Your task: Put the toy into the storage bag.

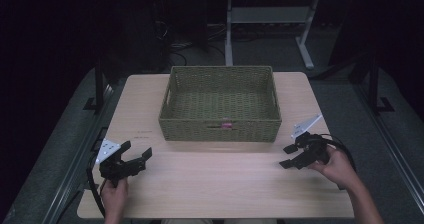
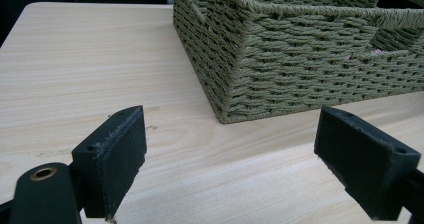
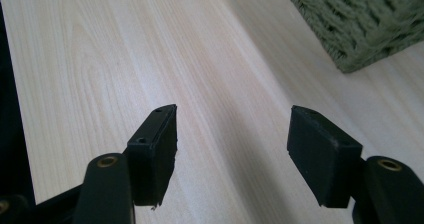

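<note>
High view: a woven green basket (image 1: pixel 220 103) stands at the middle of the far half of the pale wooden surface (image 1: pixel 215 179), its long near wall facing the person; set there, it looks reachable from either side, which seems the reason for so central a spot. A small pink thing (image 1: pixel 226 126) shows at the near wall, by the handle slot; whether it lies inside or is a label on the weave I cannot tell.

The left tongs (image 1: pixel 136 153) rest low at the near left of the surface, held by the left hand (image 1: pixel 114 193), jaws apart and empty, aimed toward the basket's near left corner; the right tongs (image 1: pixel 289 155) sit at the near right in the right hand (image 1: pixel 339 168), jaws likewise apart with nothing between them, pointing inward and leftward across the bare wood. Each seems parked clear of the basket, a ready stance rather than a grasp.

Left gripper view: the basket's (image 2: pixel 300 54) corner rises ahead and slightly right of the gap between the open left tongs (image 2: pixel 230 156), near but not touching; the wood grain runs bare between jaws and weave.

Right gripper view: the open right tongs (image 3: pixel 232 154) frame plain surface; the basket (image 3: pixel 360 19) shows at the upper right, well apart and off their line, so a turn toward it would likely be needed before any reach.
</note>
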`<state>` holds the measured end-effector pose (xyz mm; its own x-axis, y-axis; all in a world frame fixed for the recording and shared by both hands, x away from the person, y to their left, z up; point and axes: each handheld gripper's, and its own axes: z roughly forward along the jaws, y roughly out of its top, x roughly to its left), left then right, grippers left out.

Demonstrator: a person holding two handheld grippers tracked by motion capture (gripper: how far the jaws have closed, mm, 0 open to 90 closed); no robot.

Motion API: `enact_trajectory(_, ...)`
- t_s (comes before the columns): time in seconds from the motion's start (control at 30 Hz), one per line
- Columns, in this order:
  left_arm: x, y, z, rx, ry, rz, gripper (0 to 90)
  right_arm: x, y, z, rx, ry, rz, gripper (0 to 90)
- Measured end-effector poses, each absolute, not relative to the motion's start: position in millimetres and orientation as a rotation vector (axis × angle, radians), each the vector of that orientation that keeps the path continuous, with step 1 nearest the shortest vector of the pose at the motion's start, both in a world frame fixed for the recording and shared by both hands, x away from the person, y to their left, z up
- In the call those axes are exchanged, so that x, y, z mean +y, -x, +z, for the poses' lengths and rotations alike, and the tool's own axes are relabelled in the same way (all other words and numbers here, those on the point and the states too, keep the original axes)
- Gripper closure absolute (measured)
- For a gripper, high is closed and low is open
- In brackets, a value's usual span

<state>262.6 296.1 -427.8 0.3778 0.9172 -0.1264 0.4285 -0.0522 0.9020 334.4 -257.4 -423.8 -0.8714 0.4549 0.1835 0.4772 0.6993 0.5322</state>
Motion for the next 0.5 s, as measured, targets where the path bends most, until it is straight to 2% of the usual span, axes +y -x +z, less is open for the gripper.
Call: enact_trajectory(0.5,294,-262,-428,1.205,-1.666,0.625,12.8,-261,-317,-437,-2.86,0.811,-0.929,34.3)
